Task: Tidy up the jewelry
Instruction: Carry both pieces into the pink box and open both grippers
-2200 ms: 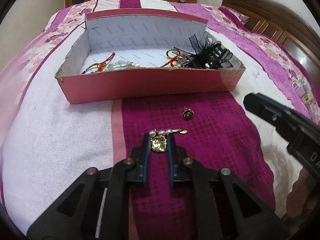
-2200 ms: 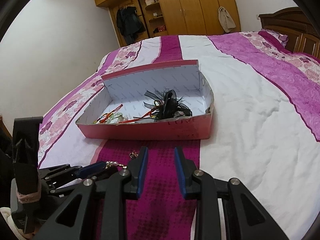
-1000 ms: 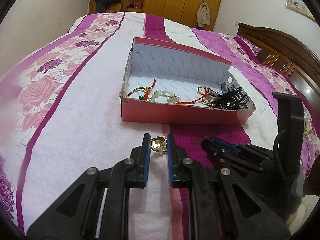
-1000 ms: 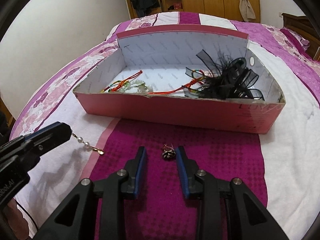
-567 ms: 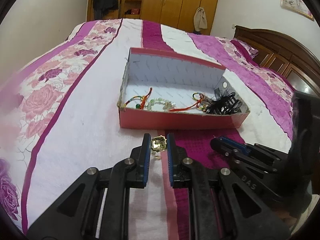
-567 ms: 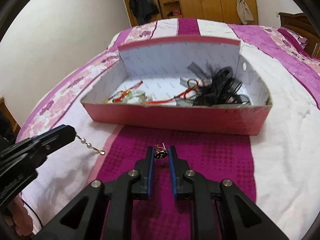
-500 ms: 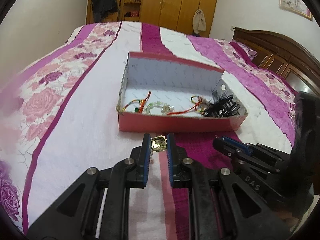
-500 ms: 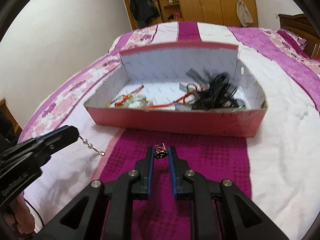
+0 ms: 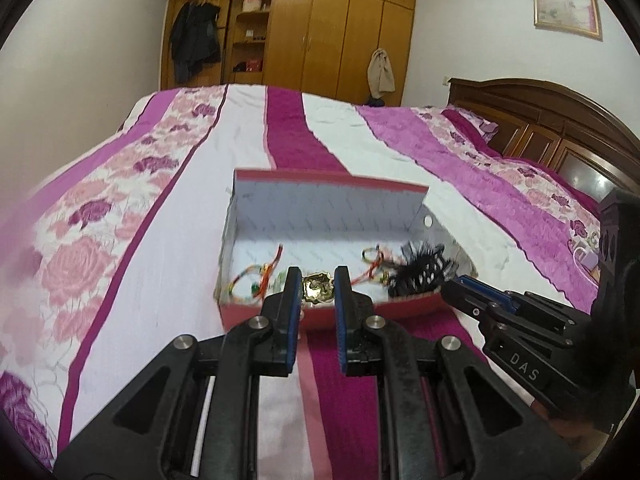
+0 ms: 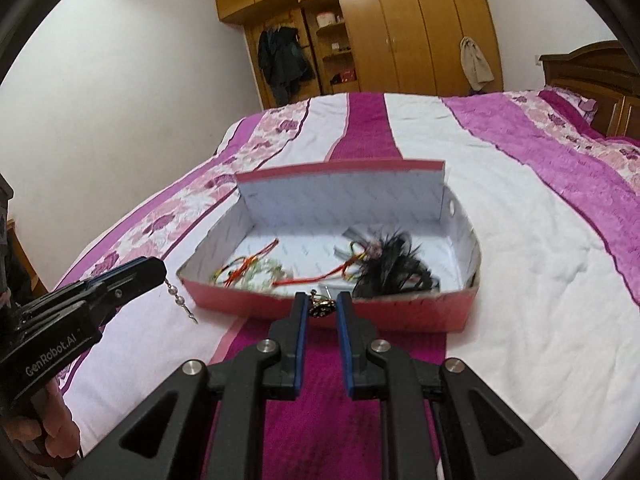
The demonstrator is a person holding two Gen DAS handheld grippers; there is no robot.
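A pink cardboard box with white inside stands on the bed; it also shows in the right wrist view. Inside lie red and green cord bracelets and a black feathery hair clip. My left gripper is shut on a gold earring whose pearl chain dangles from it, held in the air near the box's front wall. My right gripper is shut on a small dark rose earring, lifted just in front of the box's front wall.
The bed has a purple, pink and white quilt. A wooden headboard stands at the right and a wooden wardrobe stands beyond the bed. The right gripper's body sits close to the right of my left gripper.
My right gripper has closed on the rose earring and lifted it off the quilt. Both grippers have risen and moved toward the box's front wall with their earrings.
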